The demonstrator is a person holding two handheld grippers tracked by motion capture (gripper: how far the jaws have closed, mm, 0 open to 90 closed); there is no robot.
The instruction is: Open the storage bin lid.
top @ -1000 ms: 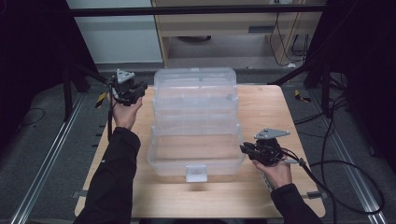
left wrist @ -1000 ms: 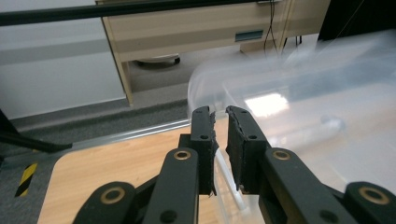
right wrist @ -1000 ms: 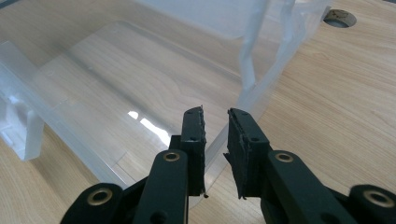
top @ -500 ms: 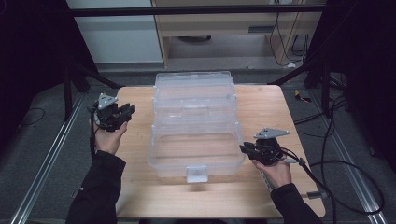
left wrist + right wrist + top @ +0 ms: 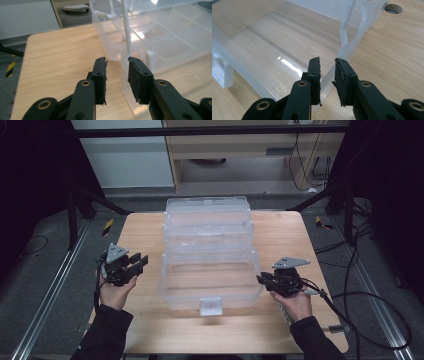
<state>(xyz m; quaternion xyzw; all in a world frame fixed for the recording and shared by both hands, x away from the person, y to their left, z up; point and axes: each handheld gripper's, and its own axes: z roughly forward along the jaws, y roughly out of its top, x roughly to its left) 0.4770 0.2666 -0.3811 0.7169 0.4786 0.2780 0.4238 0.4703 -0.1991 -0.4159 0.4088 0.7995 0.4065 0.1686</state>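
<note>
A clear plastic tiered box stands fanned open in the middle of the wooden table, its lowest tray nearest me with a white latch in front. My left gripper hovers left of that tray, a short way off it. Its jaws have just been opening, and in the left gripper view the left gripper has nothing between its pads, with the box just ahead. My right gripper sits at the tray's right side. In its own view the right gripper is shut on the tray's clear side wall.
Bare wood lies left and right of the box, with a round hole in the table's far right corner. Cables trail over the floor at right. A cabinet stands behind the table, and black frame legs flank it.
My left hand has come from beside the box's far tiers toward me and down, to the left of the lowest tray. The right hand and the box have not moved.
</note>
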